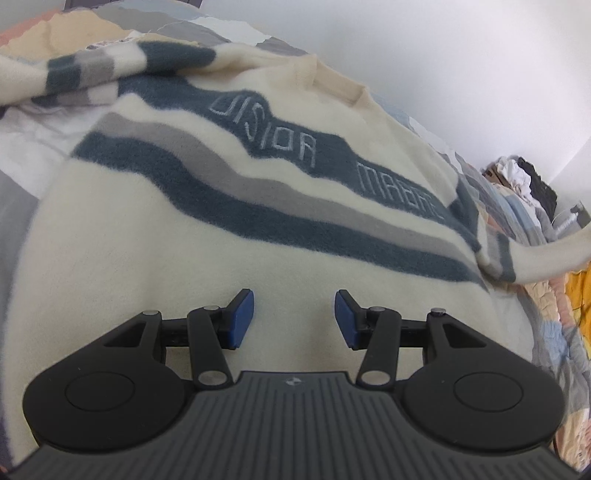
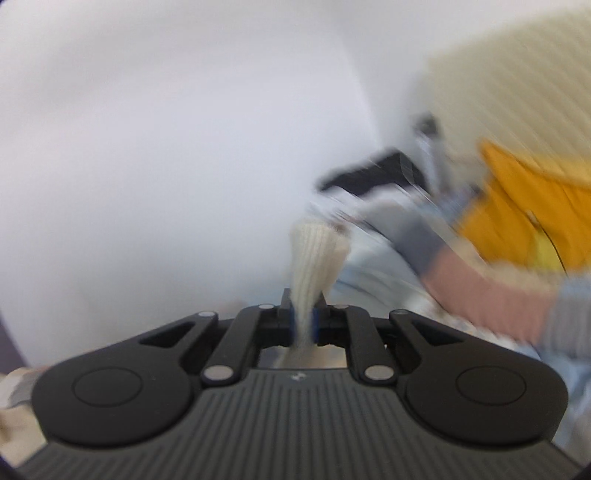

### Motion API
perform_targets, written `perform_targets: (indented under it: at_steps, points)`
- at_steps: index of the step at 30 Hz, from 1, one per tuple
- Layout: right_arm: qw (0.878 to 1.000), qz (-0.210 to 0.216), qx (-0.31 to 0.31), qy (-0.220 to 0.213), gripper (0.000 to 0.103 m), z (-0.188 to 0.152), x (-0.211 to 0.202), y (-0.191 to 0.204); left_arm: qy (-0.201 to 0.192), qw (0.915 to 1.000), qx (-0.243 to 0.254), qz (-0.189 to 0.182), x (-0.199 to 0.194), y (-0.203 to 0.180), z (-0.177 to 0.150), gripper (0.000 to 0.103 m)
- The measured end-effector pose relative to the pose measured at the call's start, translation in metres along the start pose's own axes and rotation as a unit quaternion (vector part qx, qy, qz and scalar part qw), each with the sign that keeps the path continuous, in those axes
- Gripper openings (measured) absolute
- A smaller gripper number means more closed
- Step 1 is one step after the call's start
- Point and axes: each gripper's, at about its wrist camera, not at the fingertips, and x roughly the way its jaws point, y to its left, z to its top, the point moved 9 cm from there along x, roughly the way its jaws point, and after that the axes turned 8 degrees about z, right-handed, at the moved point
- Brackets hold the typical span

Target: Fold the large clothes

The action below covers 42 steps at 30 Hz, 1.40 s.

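A big cream sweater [image 1: 155, 236] with blue and grey stripes is spread flat on a bed, and it fills most of the left wrist view. Pale letters are sewn into the top blue stripe near the middle of the frame. One sleeve [image 1: 92, 70] is folded across the upper left of the frame. The other sleeve [image 1: 546, 254] is stretched off toward the right edge of the frame. A patchwork bedspread [image 1: 55, 33] is seen under the sweater at the upper left and down the right side. A heap of clothes [image 1: 524, 181] is seen far off at the right by the white wall [image 1: 461, 55].

The left gripper [image 1: 294, 319] is held low in the frame, over the plain cream part of the sweater. Its blue pads [image 1: 242, 319] are kept about half apart, and nothing is pinched between them.

The right wrist view is blurred. The right gripper [image 2: 304, 325] is closed tight on the ribbed cream cuff [image 2: 317, 251] of a sleeve, near the middle of the frame. The cuff is fanned out above the jaws. A yellow cloth [image 2: 517, 206] is seen at the right of the frame.
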Motion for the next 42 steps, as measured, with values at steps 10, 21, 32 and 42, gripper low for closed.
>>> perform_targets:
  at_steps: [10,21,32,42]
  points:
    - [0.975,0.192,-0.106,-0.041,0.012,0.068,-0.099,0.218,0.009,0.9975,-0.054,-0.045,-0.027,0.015,0.002,0.055]
    - [0.905,0.364,-0.219,0.000,0.012,-0.020,-0.230,0.380,-0.051,0.9923,-0.097,-0.057,-0.088,0.056,0.022,0.055]
    - [0.855,0.430,-0.260,0.129,0.013,-0.215,-0.304,0.433,-0.094,0.9834,-0.148,-0.048,-0.119,0.104,0.041,0.055]
    - [0.819,0.428,-0.277,0.265,0.019,-0.302,-0.311,0.433,-0.106,0.9869,-0.113,-0.045,-0.126,0.095,0.040,0.055]
